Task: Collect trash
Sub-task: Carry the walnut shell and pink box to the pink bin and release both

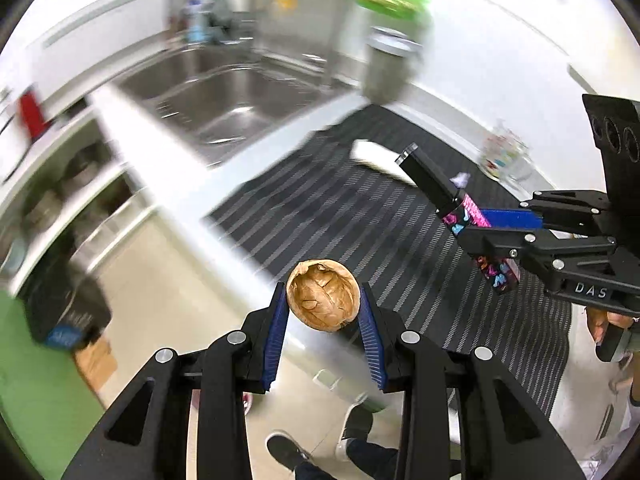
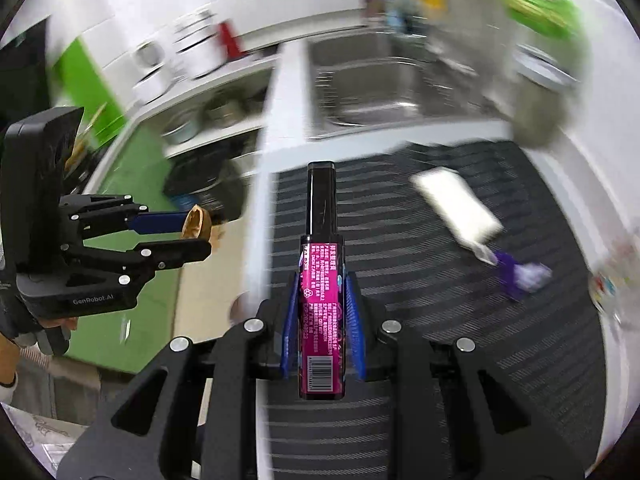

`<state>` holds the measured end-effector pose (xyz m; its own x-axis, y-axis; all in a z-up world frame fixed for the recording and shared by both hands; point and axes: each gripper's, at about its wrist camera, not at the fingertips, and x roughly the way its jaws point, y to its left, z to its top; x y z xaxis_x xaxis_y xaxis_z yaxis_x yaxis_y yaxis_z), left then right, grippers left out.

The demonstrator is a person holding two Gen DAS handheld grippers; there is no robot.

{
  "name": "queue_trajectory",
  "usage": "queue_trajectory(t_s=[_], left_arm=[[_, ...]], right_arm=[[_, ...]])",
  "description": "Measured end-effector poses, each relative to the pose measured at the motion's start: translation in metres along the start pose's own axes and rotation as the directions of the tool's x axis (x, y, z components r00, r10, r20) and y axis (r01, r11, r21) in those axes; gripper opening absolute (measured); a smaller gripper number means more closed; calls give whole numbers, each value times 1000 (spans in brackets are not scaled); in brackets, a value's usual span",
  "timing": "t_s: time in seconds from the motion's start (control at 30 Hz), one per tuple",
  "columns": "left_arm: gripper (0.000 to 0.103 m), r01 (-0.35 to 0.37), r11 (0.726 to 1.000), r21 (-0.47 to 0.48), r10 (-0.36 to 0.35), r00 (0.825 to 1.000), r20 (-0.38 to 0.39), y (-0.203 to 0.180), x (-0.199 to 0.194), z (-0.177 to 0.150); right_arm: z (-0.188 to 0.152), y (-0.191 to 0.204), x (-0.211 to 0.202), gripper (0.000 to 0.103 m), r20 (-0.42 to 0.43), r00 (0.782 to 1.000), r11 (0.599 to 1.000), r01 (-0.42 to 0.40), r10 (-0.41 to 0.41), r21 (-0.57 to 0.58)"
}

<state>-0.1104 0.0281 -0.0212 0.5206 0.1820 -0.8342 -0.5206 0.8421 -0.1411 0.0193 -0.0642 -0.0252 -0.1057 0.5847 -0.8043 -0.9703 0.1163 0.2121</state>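
Observation:
My left gripper (image 1: 323, 294) is shut on a brown walnut shell half (image 1: 322, 304), hollow side facing the camera, held over the counter's front edge. The right wrist view shows the same gripper (image 2: 196, 234) and shell (image 2: 197, 222) at the left, above the floor. My right gripper (image 2: 322, 280) is shut on a slim black bottle with a pink label (image 2: 320, 208), which points forward over the mat. In the left wrist view that gripper (image 1: 474, 226) and its bottle (image 1: 434, 182) are at the right. A hand grips each tool.
A dark striped mat (image 1: 340, 208) covers the counter beside a steel sink (image 1: 224, 96). On the mat lie a white packet (image 2: 456, 204) and a purple wrapper (image 2: 520, 276). A metal canister (image 1: 390, 68) and a glass jar (image 1: 504, 156) stand at the mat's far side. A black bin (image 1: 68, 308) sits on the floor below.

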Motion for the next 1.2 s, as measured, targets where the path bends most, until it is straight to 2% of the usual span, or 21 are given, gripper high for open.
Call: queue_trajectory(t_s=[0.13,0.27,0.43,0.57,0.73,1.0,1.1,1.2], left_arm=[[35,-69,994,-89,70,997,11,49,-33,-35],[35,-109,980,-165,113,994,13,94,-55,-72],[35,-114,971,-211,117,993,2,144,-62,-113],[35,-103,966,-236,102,995,-15,177,-50,-134],[35,-93,963,-254,84,995,-47,214,-2,-165],[35,-81,956,-283,60,995,-82,254,141,-243],[35,-85,950,-300,58,994,-97,264,187,-269],[35,-89,946,-311,60,993,-104,272,214,-288]], right_arm=[[12,53,25,22,-24,998,995,-65,64,-78],[19,113,59,22,-66,993,984,-110,101,-139],[21,174,103,22,-120,987,979,-126,107,-163],[19,197,141,22,-161,982,979,-124,98,-159],[4,207,198,22,-194,977,980,-123,92,-154],[-71,183,331,22,-235,968,982,-121,84,-148],[-94,171,371,22,-249,965,982,-121,83,-142],[-109,165,398,22,-259,962,983,-120,81,-142]])
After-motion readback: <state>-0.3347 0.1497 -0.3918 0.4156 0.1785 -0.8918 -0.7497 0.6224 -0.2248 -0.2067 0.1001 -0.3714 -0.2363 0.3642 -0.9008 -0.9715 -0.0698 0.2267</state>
